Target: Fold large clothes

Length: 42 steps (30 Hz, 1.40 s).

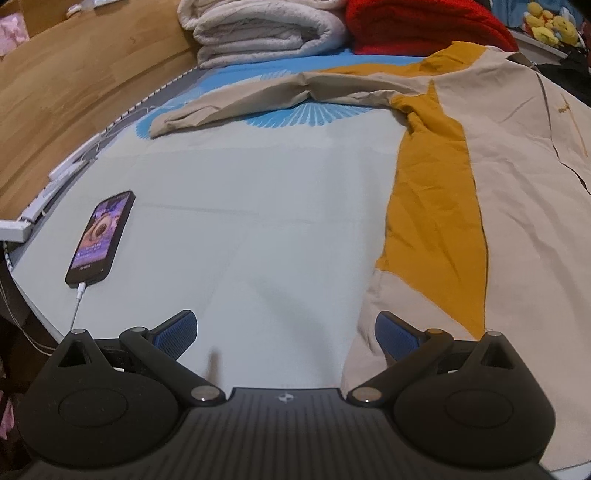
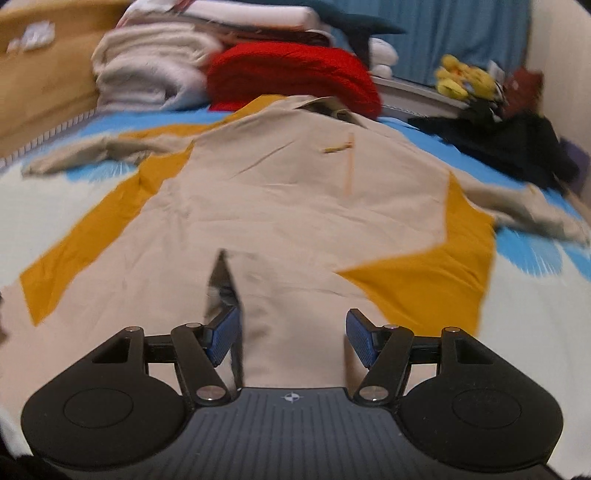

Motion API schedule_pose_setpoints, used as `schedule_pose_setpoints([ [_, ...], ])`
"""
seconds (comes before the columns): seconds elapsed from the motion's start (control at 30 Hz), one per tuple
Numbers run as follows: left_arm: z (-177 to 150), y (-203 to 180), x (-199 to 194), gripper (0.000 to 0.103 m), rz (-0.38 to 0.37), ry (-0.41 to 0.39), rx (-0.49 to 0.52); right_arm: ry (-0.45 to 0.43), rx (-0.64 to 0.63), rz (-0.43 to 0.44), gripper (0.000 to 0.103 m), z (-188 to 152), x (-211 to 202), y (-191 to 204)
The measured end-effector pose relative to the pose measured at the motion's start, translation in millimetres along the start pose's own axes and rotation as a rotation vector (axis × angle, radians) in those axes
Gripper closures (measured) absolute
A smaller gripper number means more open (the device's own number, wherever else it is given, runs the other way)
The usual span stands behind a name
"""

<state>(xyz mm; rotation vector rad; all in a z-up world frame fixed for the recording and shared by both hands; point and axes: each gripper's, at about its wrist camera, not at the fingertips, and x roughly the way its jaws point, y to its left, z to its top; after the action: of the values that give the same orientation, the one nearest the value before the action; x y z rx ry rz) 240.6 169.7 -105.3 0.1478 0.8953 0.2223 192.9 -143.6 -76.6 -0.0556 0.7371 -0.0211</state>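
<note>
A large beige jacket (image 2: pixel 295 206) with mustard-yellow side panels lies spread flat on the bed, collar far, both sleeves stretched out sideways. In the left wrist view the jacket (image 1: pixel 524 206) fills the right side, its left sleeve (image 1: pixel 236 99) reaching left across the sheet. My left gripper (image 1: pixel 286 332) is open and empty, low over the sheet at the jacket's lower left hem, its right finger beside the beige edge. My right gripper (image 2: pixel 291 336) is open and empty, just above the jacket's bottom hem near the front opening.
A black phone (image 1: pixel 99 236) on a white charging cable lies on the sheet at left. Folded white blankets (image 1: pixel 266 29) and a red blanket (image 2: pixel 295 74) are stacked at the bed's far end. Dark clothes (image 2: pixel 509 140) and yellow plush toys (image 2: pixel 465 79) sit far right. A wooden board (image 1: pixel 74 81) borders the left.
</note>
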Motion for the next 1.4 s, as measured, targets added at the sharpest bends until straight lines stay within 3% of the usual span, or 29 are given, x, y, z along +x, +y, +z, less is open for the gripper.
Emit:
schedule_pose_setpoints([
  [0.07,1.4,1.8,1.8,0.000,-0.004,0.008,-0.006,0.025,-0.042,-0.080,0.039,4.2,13.7,13.3],
  [0.1,2.8,2.0,2.1,0.000,-0.006,0.010,-0.008,0.037,-0.058,-0.107,0.049,4.7,20.4,15.5],
  [0.13,4.6,2.1,1.8,0.000,-0.011,0.007,-0.012,0.050,-0.067,-0.110,0.098,4.4,27.7,13.2],
  [0.17,6.4,2.2,1.2,0.000,-0.017,0.003,-0.017,0.068,-0.067,-0.117,0.101,3.3,30.5,6.9],
  [0.27,10.0,1.5,-2.4,0.000,-0.041,-0.012,-0.027,0.034,-0.006,-0.117,0.102,-8.0,7.2,-31.5],
  [0.4,10.6,7.0,-14.0,0.000,-0.055,-0.057,-0.032,0.017,0.046,-0.238,0.102,-35.9,-39.5,-96.4],
  [0.5,6.8,13.5,-26.7,0.000,-0.043,-0.099,0.011,0.077,0.126,-0.324,0.102,-69.2,-60.0,-146.4],
  [0.6,0.3,21.1,-43.4,0.000,-0.035,-0.158,0.074,0.168,0.314,-0.297,0.102,-109.3,-60.2,-187.1],
  [0.67,-6.4,28.4,-58.0,0.000,-0.107,-0.187,0.101,0.209,0.427,-0.278,0.102,-125.6,-55.7,-200.6],
  [0.8,-17.7,33.7,-79.6,0.000,-0.212,-0.199,0.209,0.182,0.380,-0.306,0.102,-126.9,-51.5,-185.9],
  [0.93,-30.3,21.2,-79.2,0.000,-0.227,-0.127,0.359,0.163,0.439,-0.288,0.102,-123.5,-52.3,-195.7],
  [1.03,-38.6,1.4,-61.8,0.000,-0.147,-0.026,0.467,0.158,0.443,-0.288,0.102,-124.3,-53.4,-197.0],
  [1.1,-39.5,-5.0,-49.5,0.002,-0.115,0.013,0.489,0.153,0.446,-0.288,0.102,-125.2,-55.8,-199.2],
  [1.2,-36.5,-6.0,-39.4,0.026,-0.192,0.031,0.433,0.146,0.449,-0.288,0.102,-124.8,-54.9,-199.1],
  [1.27,-35.0,-4.6,-33.6,0.061,-0.266,0.031,0.386,0.148,0.448,-0.287,0.101,-125.7,-54.1,-199.0],
  [1.3,-35.4,-3.9,-32.1,0.074,-0.287,0.021,0.362,0.149,0.447,-0.286,0.101,-126.4,-54.1,-198.6],
  [1.33,-37.0,-5.7,-33.9,0.100,-0.286,0.002,0.344,0.148,0.445,-0.285,0.101,-126.7,-54.7,-198.5],
  [1.4,-34.6,-3.6,-40.3,0.099,-0.236,-0.037,0.291,0.136,0.442,-0.283,0.101,-127.4,-57.7,-198.4],
])
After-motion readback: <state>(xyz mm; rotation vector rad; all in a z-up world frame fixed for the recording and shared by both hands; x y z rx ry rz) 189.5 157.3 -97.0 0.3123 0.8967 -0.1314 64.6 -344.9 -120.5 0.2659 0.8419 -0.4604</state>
